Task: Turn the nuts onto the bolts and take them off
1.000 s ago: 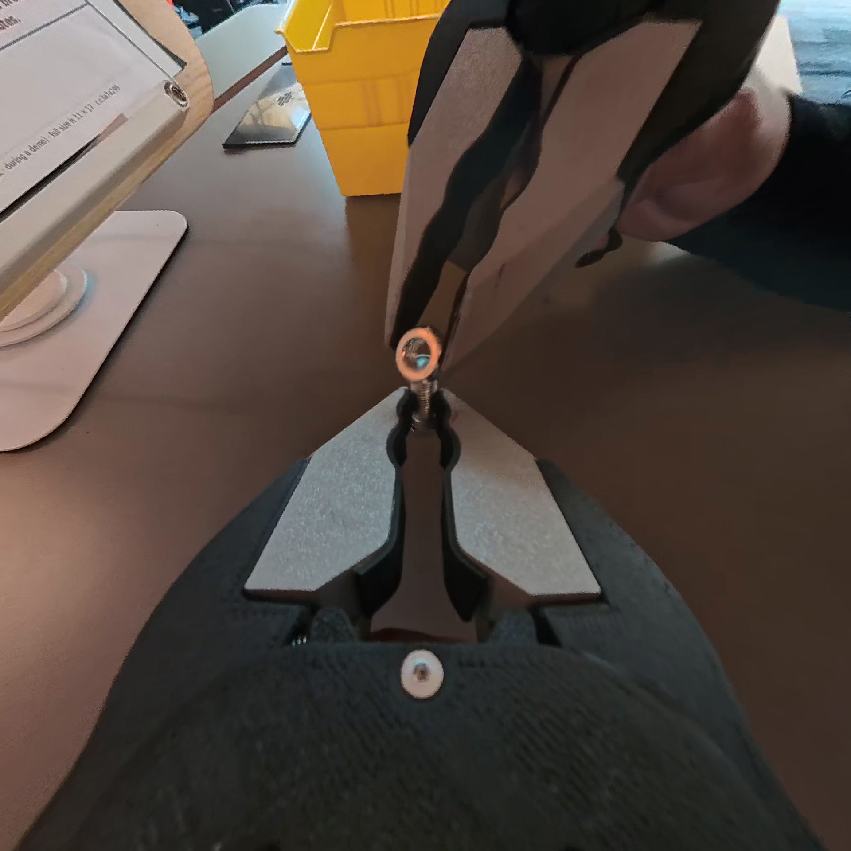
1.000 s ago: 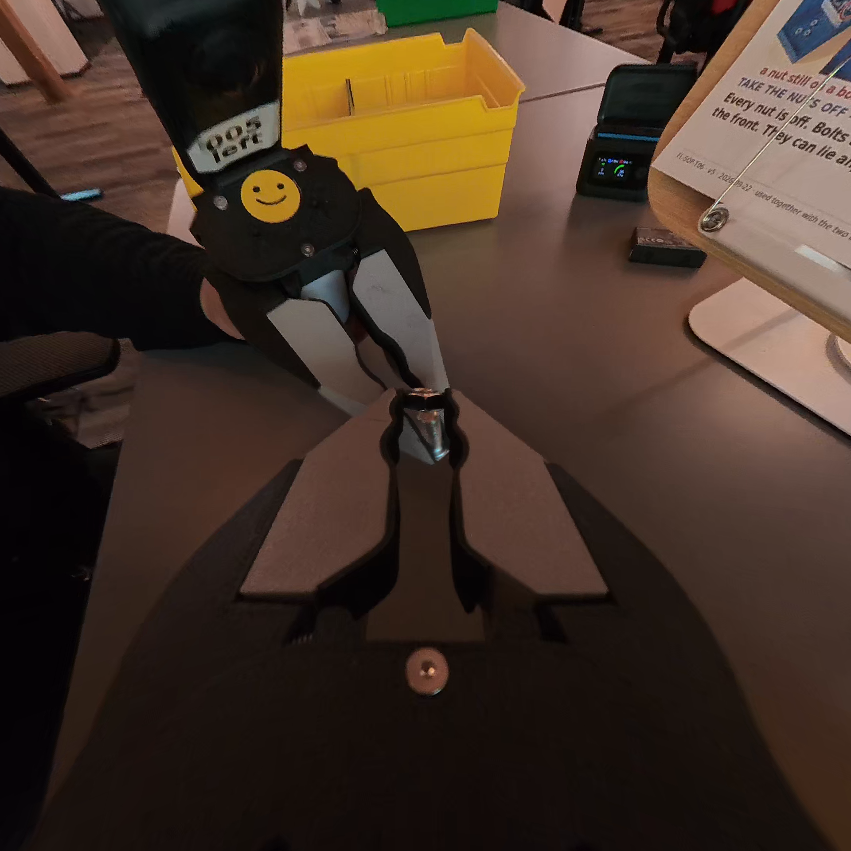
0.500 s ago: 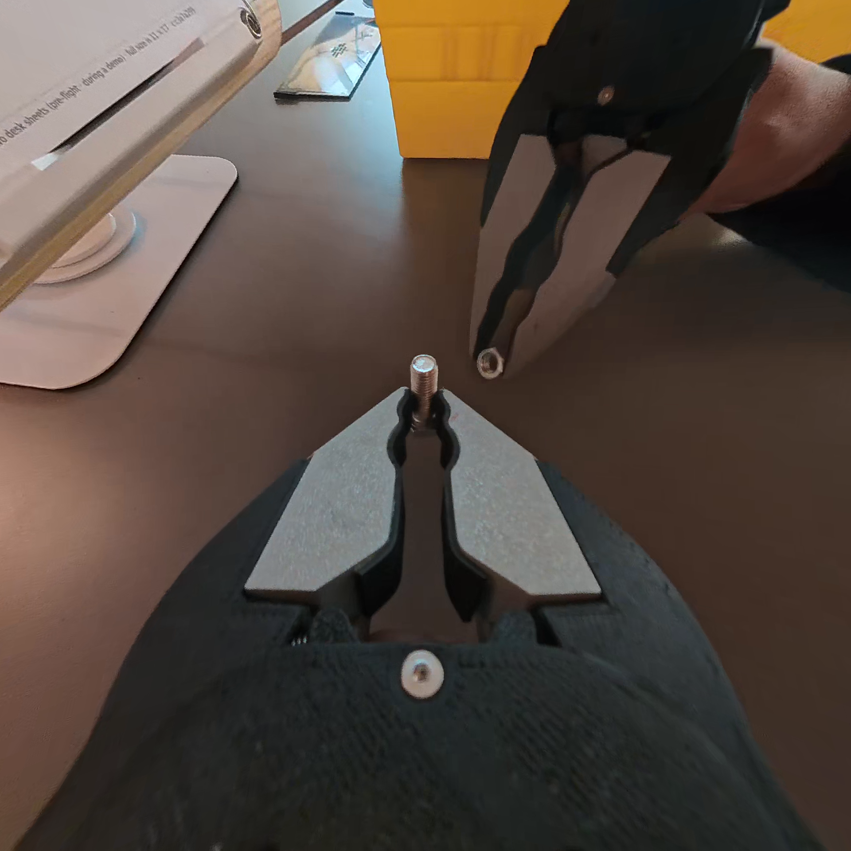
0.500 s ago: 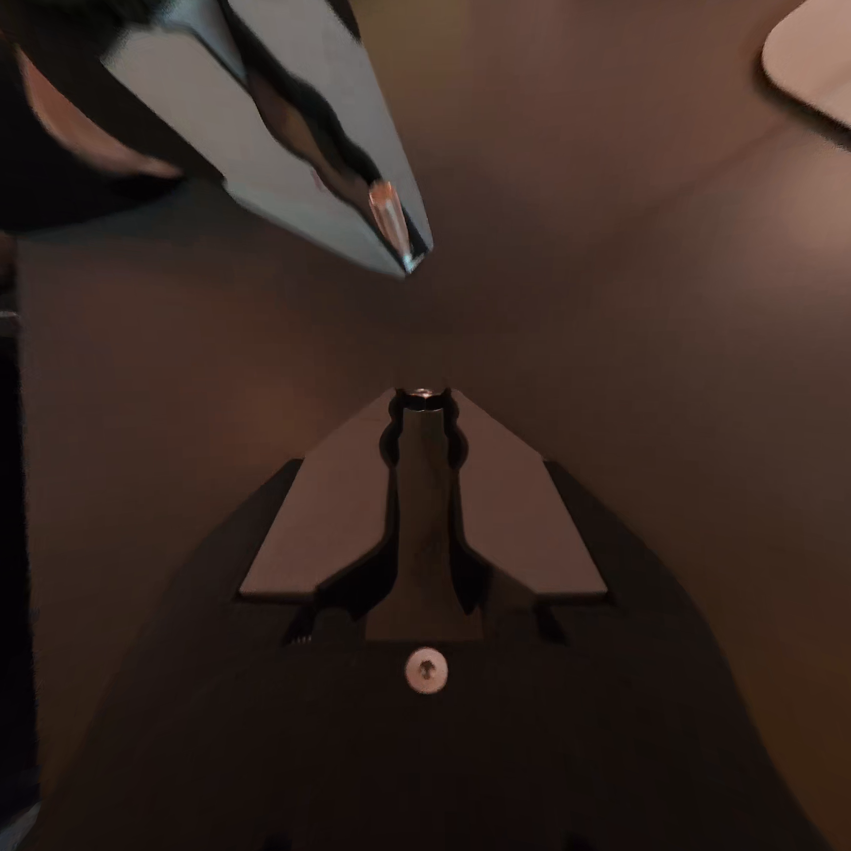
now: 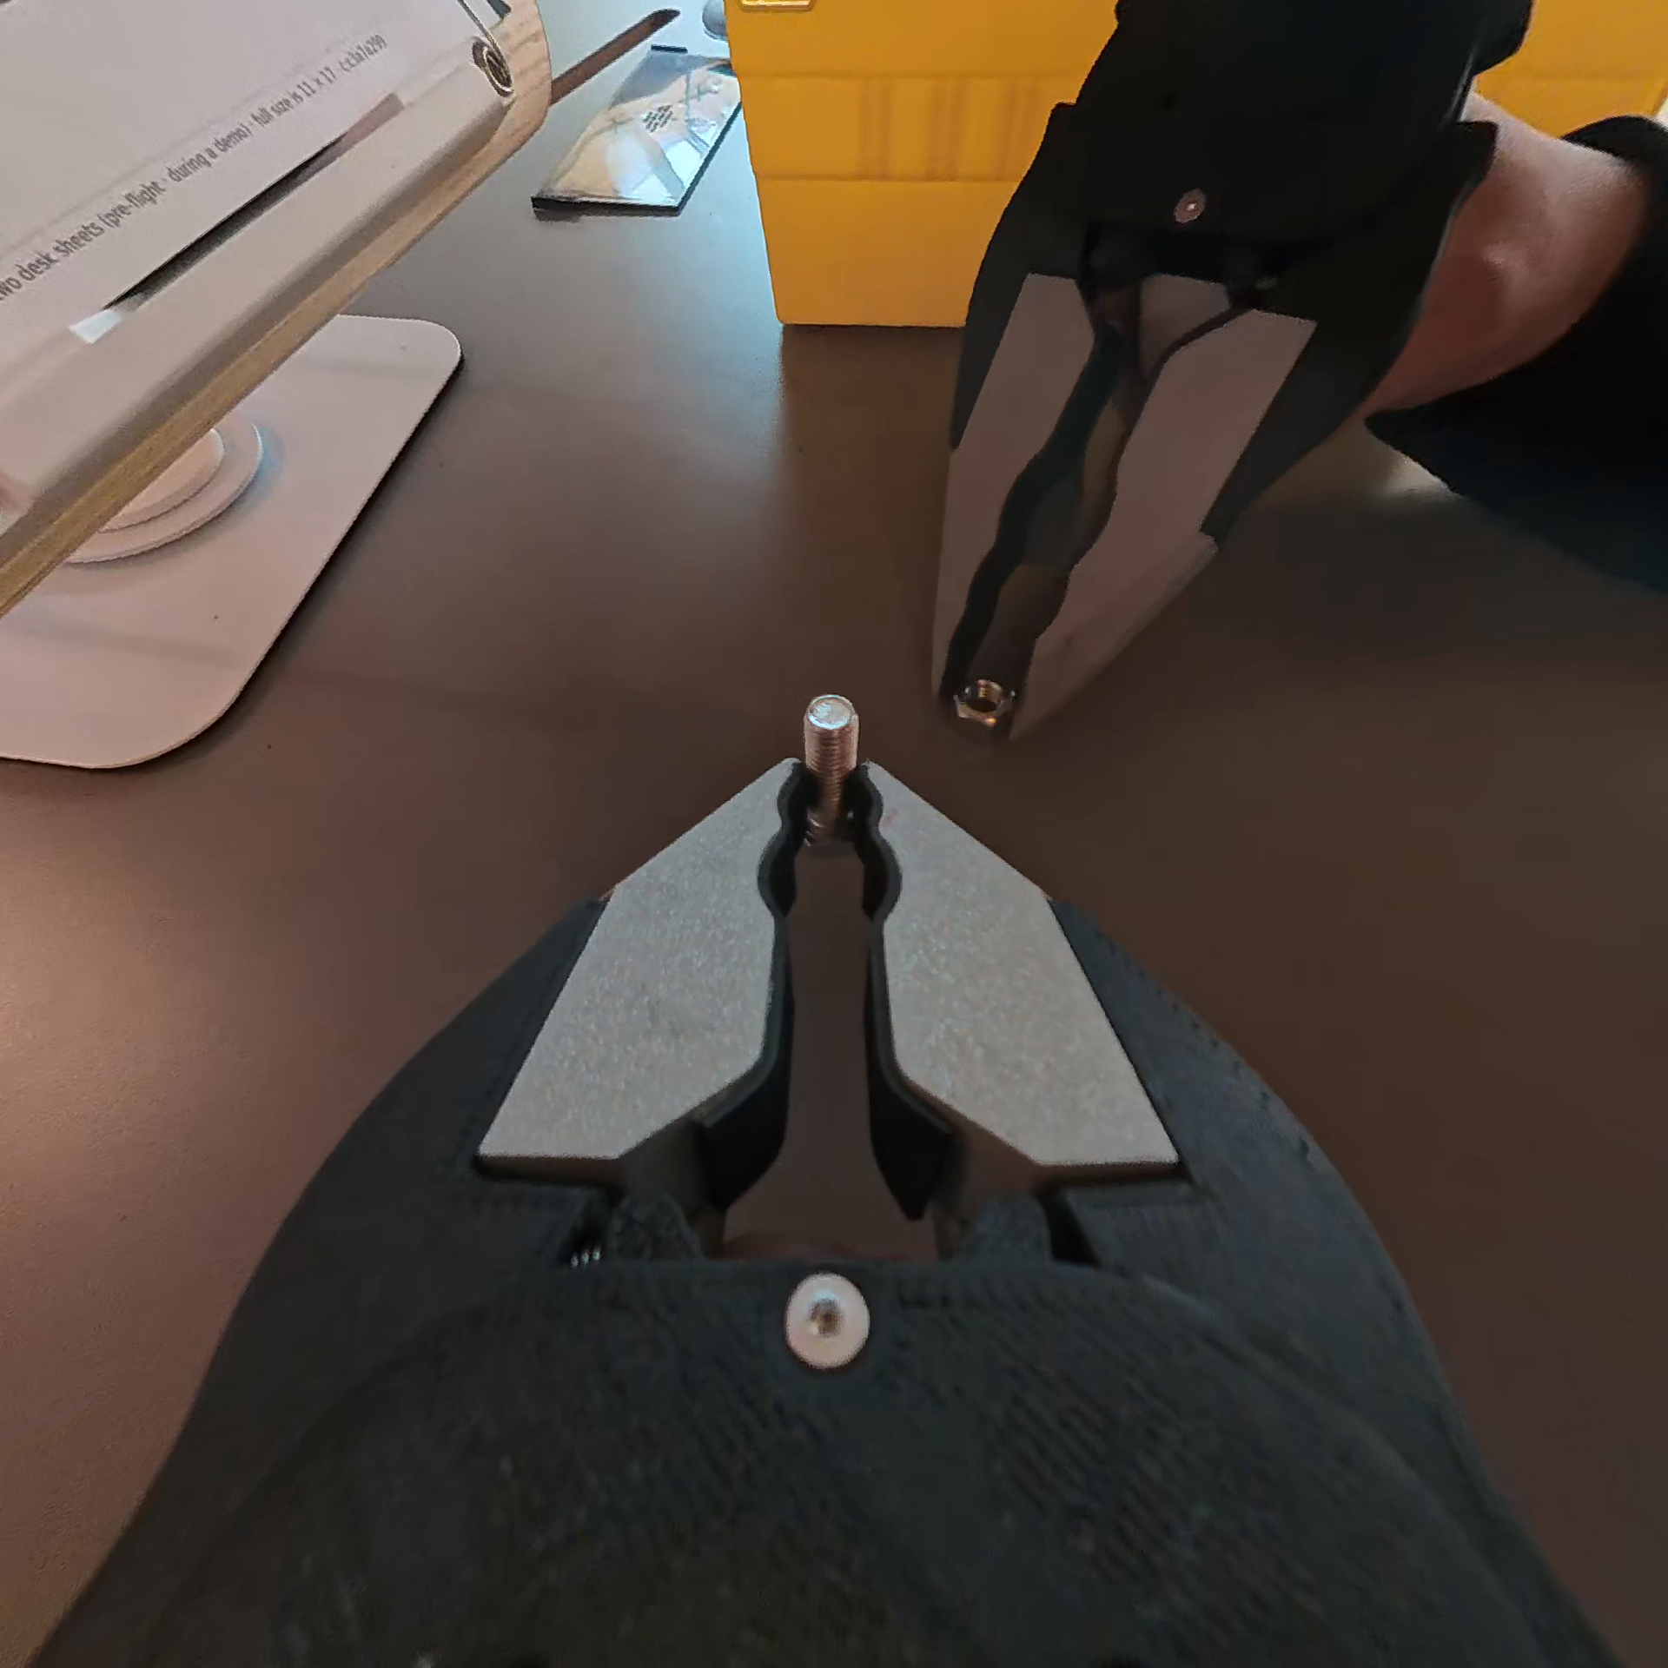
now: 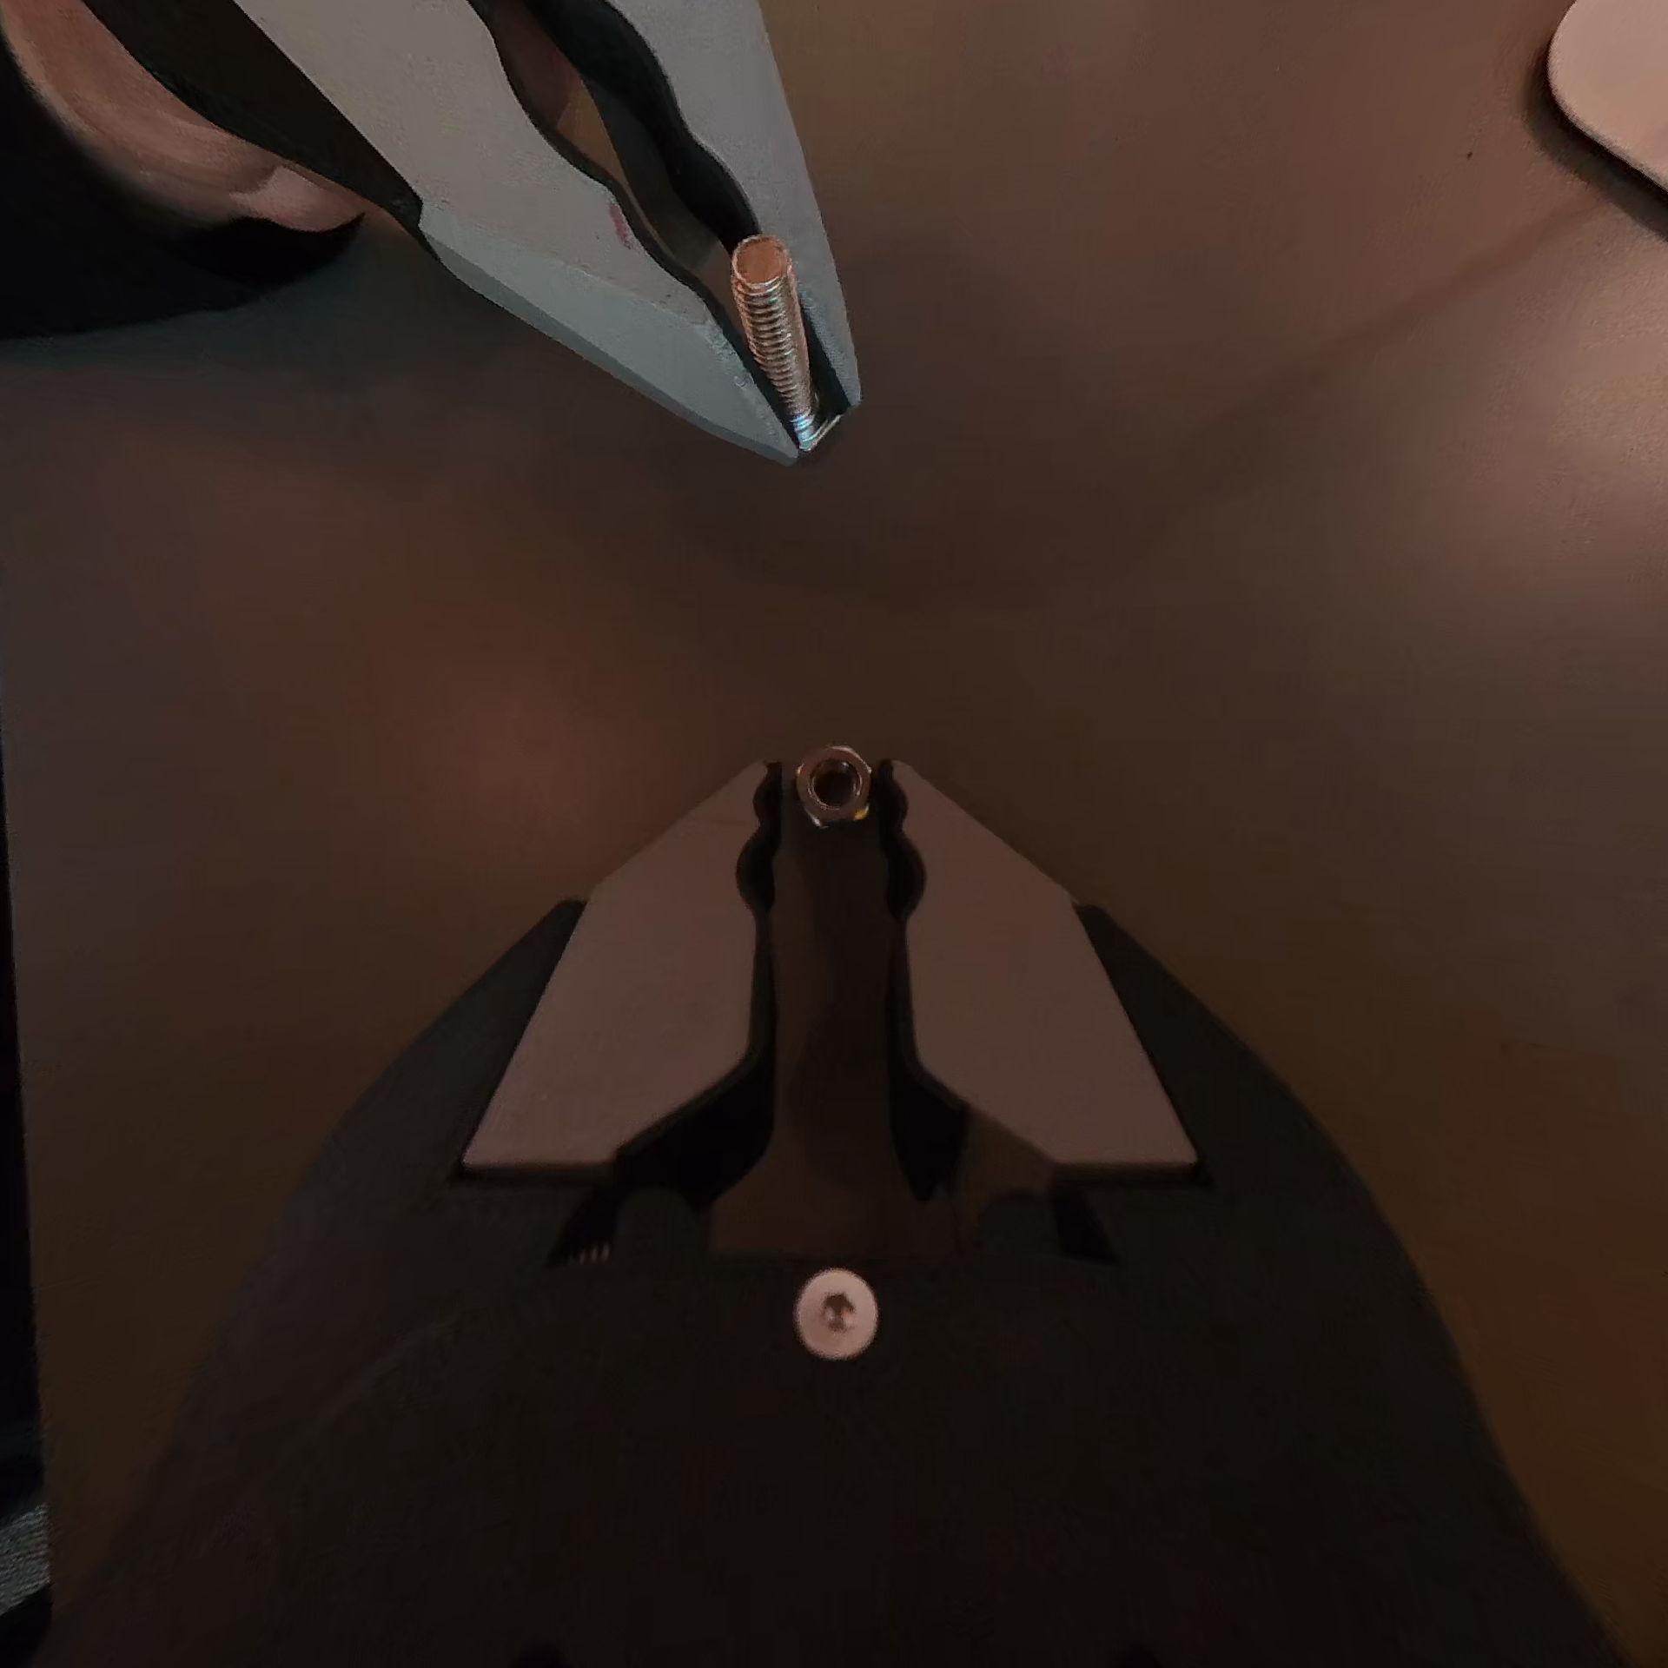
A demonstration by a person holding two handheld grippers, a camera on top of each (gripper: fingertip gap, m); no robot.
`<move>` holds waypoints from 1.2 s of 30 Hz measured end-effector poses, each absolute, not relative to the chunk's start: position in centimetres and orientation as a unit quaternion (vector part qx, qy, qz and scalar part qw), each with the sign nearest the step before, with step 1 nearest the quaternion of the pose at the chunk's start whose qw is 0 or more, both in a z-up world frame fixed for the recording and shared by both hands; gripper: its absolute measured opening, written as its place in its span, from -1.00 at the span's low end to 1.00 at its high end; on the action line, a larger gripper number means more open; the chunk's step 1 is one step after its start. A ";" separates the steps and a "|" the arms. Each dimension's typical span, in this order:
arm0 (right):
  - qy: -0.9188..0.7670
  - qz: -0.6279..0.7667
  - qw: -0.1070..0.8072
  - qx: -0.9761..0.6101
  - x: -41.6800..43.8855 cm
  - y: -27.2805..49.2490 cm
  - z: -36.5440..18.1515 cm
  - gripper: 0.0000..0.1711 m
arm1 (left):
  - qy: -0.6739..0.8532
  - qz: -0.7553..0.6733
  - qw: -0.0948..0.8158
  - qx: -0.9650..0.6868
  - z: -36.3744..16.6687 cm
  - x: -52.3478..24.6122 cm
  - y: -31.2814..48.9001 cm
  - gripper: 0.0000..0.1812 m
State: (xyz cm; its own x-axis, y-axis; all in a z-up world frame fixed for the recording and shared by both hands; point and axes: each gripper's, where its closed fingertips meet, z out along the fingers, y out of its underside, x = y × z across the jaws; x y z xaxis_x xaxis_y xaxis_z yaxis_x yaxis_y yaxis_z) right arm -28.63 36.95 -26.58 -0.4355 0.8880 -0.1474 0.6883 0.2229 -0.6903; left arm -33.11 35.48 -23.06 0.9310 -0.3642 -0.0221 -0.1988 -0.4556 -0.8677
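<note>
**Nut and bolt held apart**

Since a second ago the nut has been drawn off the bolt. Over the table [image 5: 451,903], the left gripper [image 5: 829,794] is clamped on the bolt [image 5: 829,736], threaded end forward. Just right, the right gripper [image 6: 832,776] pinches the nut [image 6: 832,783], bore facing out.

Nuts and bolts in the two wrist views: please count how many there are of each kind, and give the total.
Bolts: 1, the bolt gripped by the left gripper
Nuts: 1, the nut gripped by the right gripper, apart from the bolt
Total: 2
</note>
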 end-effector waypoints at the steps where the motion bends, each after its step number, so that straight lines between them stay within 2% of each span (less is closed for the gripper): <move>1: -0.770 0.352 0.144 -0.512 -28.6 37.1 -26.6 -0.80 | 0.167 -0.084 0.495 -0.849 -23.1 -33.1 35.5 -0.92; 36: -0.806 0.333 0.184 -0.454 -28.0 36.9 -26.1 -0.79 | 0.174 -0.087 0.493 -0.848 -23.1 -32.7 35.4 -0.91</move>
